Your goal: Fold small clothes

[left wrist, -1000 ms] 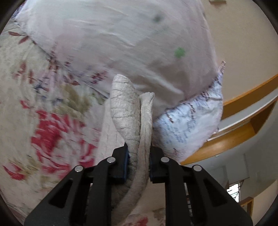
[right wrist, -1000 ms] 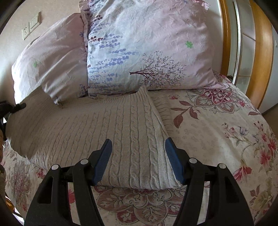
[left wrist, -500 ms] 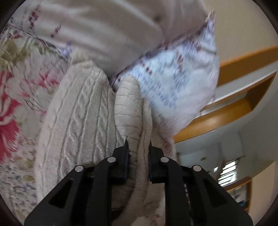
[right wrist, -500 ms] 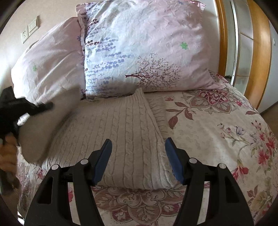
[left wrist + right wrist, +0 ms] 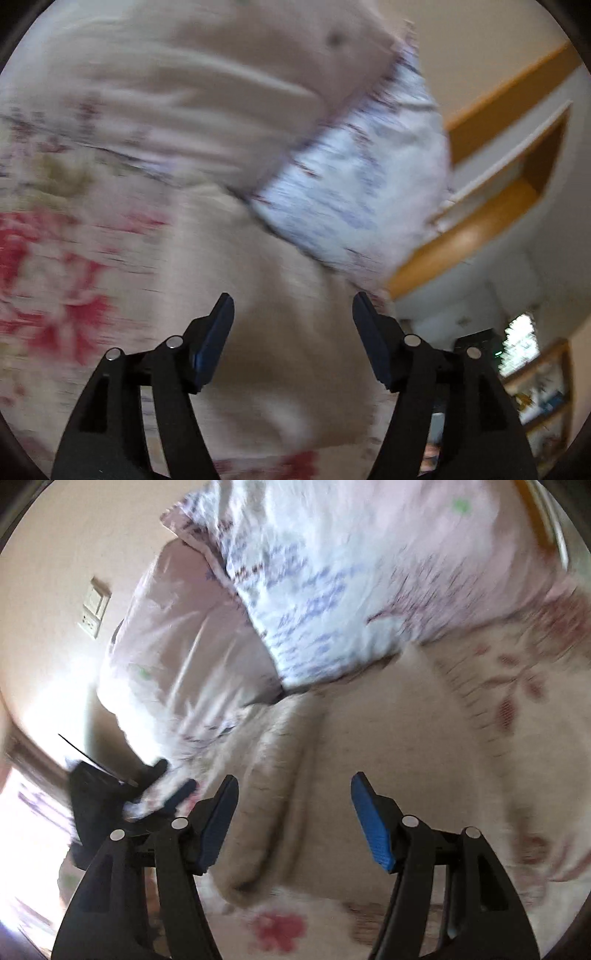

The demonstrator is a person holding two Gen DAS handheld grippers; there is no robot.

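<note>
A beige cable-knit sweater (image 5: 332,775) lies folded on the floral bedspread (image 5: 517,709). Both views are motion-blurred. My right gripper (image 5: 293,786) is open and empty just above the sweater's near edge. My left gripper (image 5: 293,306) is open and empty, with the sweater (image 5: 280,295) spread under it. The left gripper also shows in the right wrist view (image 5: 162,782) at the sweater's left edge, jaws apart.
Two floral pillows (image 5: 369,583) (image 5: 177,650) lean against the wall behind the sweater. A wooden headboard shelf (image 5: 491,206) runs along the right in the left wrist view. A wall socket (image 5: 94,607) is at the left.
My left gripper has let go of the sweater fold it was holding and opened wide. The fold now lies on the sweater. My right gripper has tilted and swung, staying open.
</note>
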